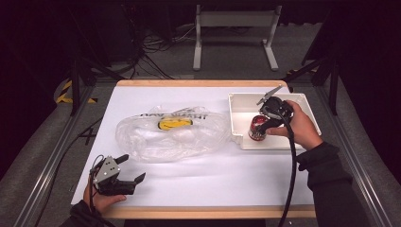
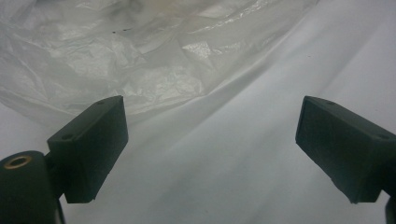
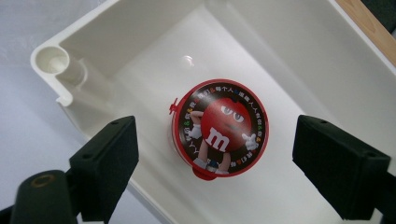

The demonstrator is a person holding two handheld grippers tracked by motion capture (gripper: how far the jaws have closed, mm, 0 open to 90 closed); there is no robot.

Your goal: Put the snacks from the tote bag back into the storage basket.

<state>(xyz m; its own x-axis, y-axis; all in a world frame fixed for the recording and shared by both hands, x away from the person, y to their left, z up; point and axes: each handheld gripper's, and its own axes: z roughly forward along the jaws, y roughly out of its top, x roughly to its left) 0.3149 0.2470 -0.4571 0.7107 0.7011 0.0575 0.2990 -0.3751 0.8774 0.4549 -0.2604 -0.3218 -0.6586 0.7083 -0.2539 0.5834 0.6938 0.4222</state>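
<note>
The tub [image 3: 218, 127] is a round red thing with a cartoon red candy character on its lid, white "m" and a ring of tiny print too small to read. It stands in the white tray [image 1: 236, 101] at the right of the worktop [image 1: 189, 175]. The right gripper [image 3: 215, 154] hangs over it, jaws released either side, not touching. In the high view that gripper hides most of the tub. The left gripper [image 2: 210, 140] sits spread and empty near a crumpled clear bag [image 1: 165, 132].

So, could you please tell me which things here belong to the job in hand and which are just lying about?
In the job:
- round red candy tub
- white plastic tray holding it
- right gripper, open above the tub

Lying about:
- clear crumpled plastic bag
- left gripper, open, idle near the bag
</note>
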